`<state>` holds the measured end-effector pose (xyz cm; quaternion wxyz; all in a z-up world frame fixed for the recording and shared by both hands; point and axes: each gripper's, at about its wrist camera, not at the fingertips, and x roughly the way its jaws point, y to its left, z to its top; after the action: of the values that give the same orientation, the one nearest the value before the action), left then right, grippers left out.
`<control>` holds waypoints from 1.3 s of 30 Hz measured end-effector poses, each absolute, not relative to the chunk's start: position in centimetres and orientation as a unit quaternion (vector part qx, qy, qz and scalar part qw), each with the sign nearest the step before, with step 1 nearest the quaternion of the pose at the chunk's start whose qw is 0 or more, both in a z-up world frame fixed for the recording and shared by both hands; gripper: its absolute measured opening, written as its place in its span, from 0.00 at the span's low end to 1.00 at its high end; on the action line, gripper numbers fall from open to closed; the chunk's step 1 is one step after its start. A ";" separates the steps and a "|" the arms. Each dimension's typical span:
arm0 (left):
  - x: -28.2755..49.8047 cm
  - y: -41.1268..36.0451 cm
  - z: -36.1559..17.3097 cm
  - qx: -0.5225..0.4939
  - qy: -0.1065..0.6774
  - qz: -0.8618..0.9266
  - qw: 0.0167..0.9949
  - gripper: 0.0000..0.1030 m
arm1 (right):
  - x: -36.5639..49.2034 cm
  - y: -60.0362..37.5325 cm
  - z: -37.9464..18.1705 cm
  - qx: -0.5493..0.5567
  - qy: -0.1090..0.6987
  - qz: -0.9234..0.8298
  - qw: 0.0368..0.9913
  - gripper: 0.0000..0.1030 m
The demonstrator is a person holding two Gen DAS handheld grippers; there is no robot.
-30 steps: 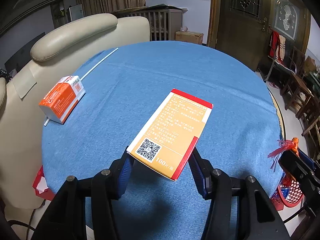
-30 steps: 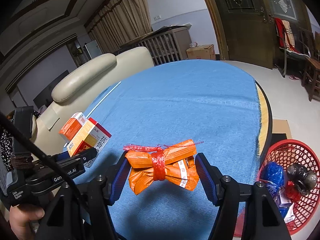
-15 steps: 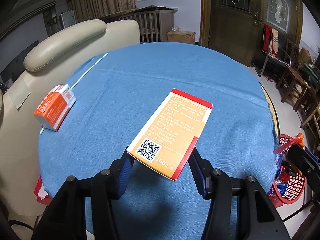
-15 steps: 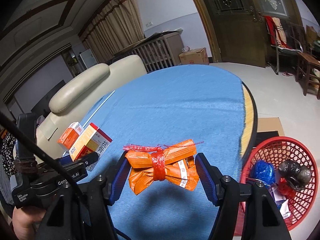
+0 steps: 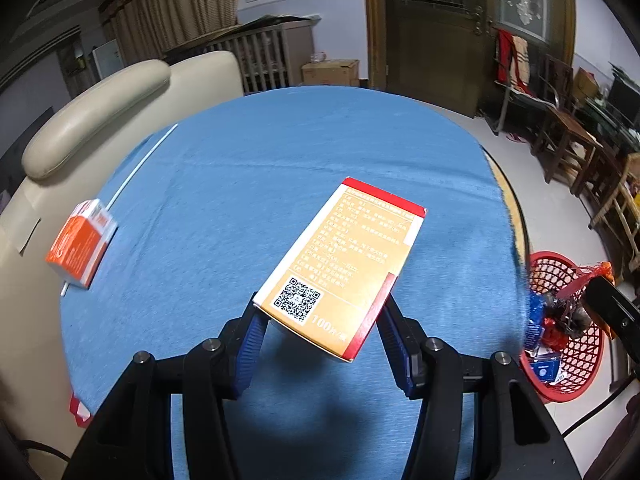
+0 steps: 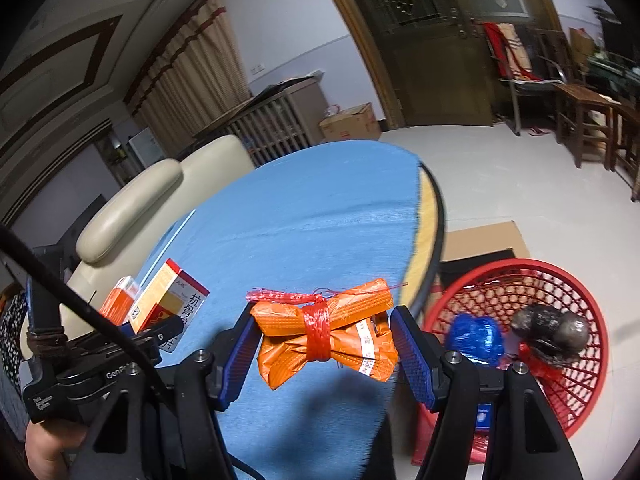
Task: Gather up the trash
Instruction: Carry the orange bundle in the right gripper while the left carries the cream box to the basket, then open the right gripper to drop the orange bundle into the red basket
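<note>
Gripping a tan-and-red medicine box [image 5: 340, 268], the left gripper [image 5: 320, 320] has its blue pads pressed against the box's near end; the box sticks out forward and tilted, QR code toward the camera, raised clear of the blue tablecloth [image 5: 248, 184]. Right gripper [image 6: 324, 344] is clamped on an orange wrapped bundle [image 6: 332, 332] tied round the middle with red string, pads on both ends, held above the table's near edge. Red mesh basket [image 6: 516, 340] sits on the floor just beside the table, to the right of the bundle; inside lie a blue wrapper [image 6: 476, 338] and a dark, shiny lump [image 6: 552, 330]. An orange carton [image 5: 80, 248] lies on the cloth at the far left edge, well apart from the held box, with a thin white stick [image 5: 140, 168] running past it. Cream leather chair [image 5: 96, 112] stands behind the table.
</note>
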<state>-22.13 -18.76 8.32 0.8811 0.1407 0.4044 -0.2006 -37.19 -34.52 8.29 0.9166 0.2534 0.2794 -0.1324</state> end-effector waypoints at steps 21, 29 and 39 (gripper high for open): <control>-25.3 -26.4 7.6 0.188 0.402 -0.265 0.856 0.55 | -43.7 -42.6 7.2 0.306 0.258 -0.234 0.886 0.67; -26.4 -28.6 7.4 0.200 0.401 -0.285 0.847 0.55 | -45.4 -45.1 6.2 0.316 0.263 -0.267 0.872 0.67; -27.4 -31.0 7.4 0.216 0.397 -0.307 0.837 0.55 | -46.2 -47.1 5.6 0.319 0.270 -0.287 0.862 0.67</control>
<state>-27.43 -30.98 7.44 0.8375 0.2156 0.3971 -0.3073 -46.16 -47.08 5.57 0.8620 0.3194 0.2699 -0.2865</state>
